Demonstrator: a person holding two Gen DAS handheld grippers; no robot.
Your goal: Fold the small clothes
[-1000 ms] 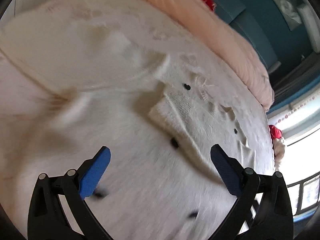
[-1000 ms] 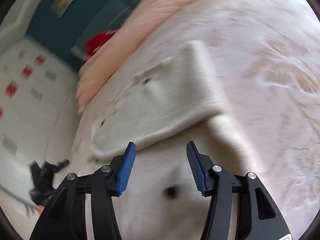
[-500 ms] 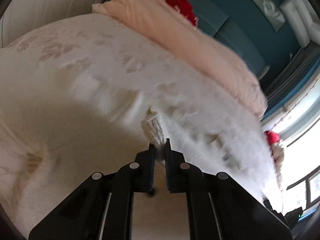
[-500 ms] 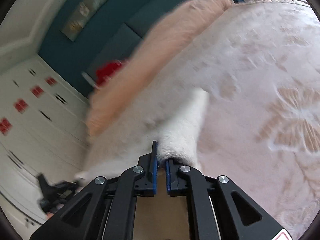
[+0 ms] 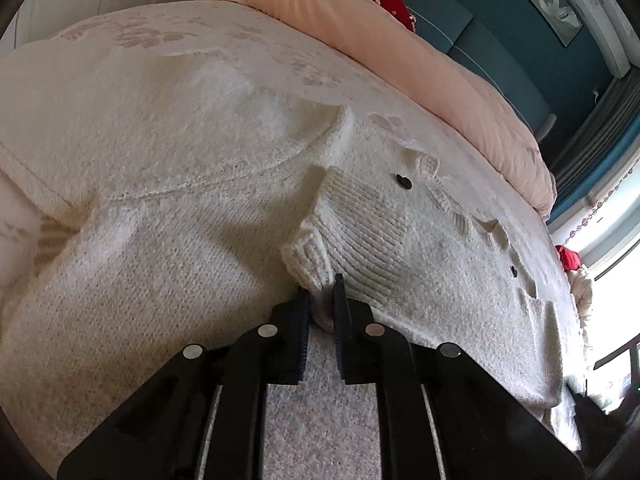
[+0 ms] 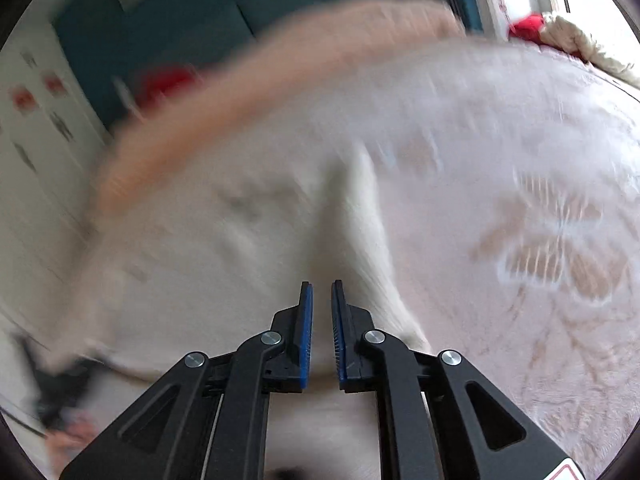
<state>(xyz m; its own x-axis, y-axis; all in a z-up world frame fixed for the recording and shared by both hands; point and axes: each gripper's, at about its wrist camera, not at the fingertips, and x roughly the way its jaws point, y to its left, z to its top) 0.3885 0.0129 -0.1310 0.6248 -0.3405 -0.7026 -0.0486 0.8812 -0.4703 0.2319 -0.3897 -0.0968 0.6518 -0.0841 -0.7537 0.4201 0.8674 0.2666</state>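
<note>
Left wrist view: left hand-held gripper [image 5: 322, 304] clamped on the ribbed cuff [image 5: 306, 254] of a cream knit cardigan [image 5: 180, 240], spread over the bed [image 5: 168, 36]. Dark button [image 5: 403, 181] up at 1 o'clock, peach duvet [image 5: 400, 52] beyond.

Right wrist view: pretty blurry. Right hand-held gripper [image 6: 322, 312] nearly closed, probably pinching cardigan [image 6: 224, 240] fabric, sleeve running toward 12 o'clock.
</note>
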